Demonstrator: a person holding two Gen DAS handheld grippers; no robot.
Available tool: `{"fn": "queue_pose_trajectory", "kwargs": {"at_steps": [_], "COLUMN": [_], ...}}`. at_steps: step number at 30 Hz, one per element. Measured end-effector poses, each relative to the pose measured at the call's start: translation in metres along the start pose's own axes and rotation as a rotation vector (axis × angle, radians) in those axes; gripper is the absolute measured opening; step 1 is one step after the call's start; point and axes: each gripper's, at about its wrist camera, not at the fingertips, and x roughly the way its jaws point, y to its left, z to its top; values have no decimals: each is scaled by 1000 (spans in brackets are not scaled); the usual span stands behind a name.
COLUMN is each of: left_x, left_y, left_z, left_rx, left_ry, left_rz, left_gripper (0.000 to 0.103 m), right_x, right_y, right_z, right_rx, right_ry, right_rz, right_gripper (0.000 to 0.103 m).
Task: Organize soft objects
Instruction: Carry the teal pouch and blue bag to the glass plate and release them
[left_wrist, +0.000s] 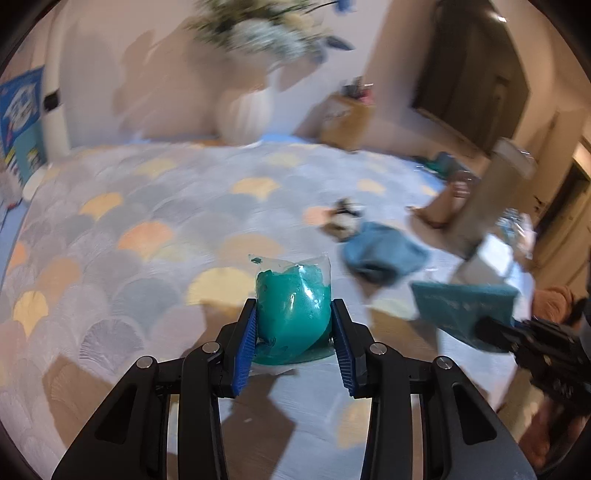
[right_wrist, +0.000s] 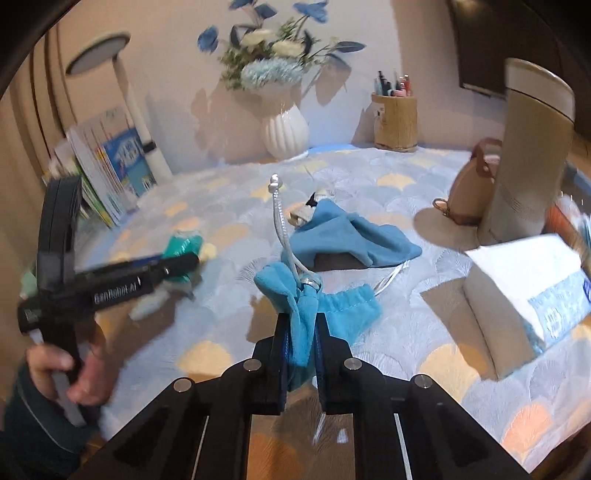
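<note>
Two soft things are in my claws at once. My left claw (left_wrist: 294, 328) squeezes a teal putty lump in a clear bag (left_wrist: 293, 314), lifted above the worktop (left_wrist: 129, 206), nearer me than the white vase (right_wrist: 285, 129). It looks squashy and slick in its film, so I judge a broad hold round its belly is safest. My right claw (right_wrist: 301, 343) is pressed together on the gathered neck of a light blue drawstring pouch (right_wrist: 314, 306), in front of that vase; limp and light, it will droop, so the bunched neck seems the best hold
</note>
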Motion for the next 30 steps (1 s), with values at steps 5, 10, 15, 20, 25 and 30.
{"fn": "queue_pose_trajectory", "kwargs": {"at_steps": [5, 10, 15, 20, 25, 30], "left_x": [-22, -30, -31, -31, -29, -6], "left_y": [-45, -93, -131, -174, -238, -306], "left_z": [12, 24, 35, 54, 69, 86], "left_rx": [76, 123, 139, 217, 302, 385], "left_ry": [-38, -55, -83, -87, -115, -105], "left_rz": [-84, -176, -214, -251, -312, -333], "left_gripper": [36, 36, 36, 36, 36, 36], "right_x": [-42, -87, -123, -170, -213, -243], "right_y": [-16, -39, -77, -121, -160, -206], "right_z": [8, 11, 11, 12, 21, 38], "right_rx": [49, 72, 137, 209, 226, 241], "right_ry": [-92, -191, -249, -342, -437, -499], "right_rz": [25, -2, -1, 25, -58, -168], "right_gripper": [12, 11, 11, 11, 11, 11]}}
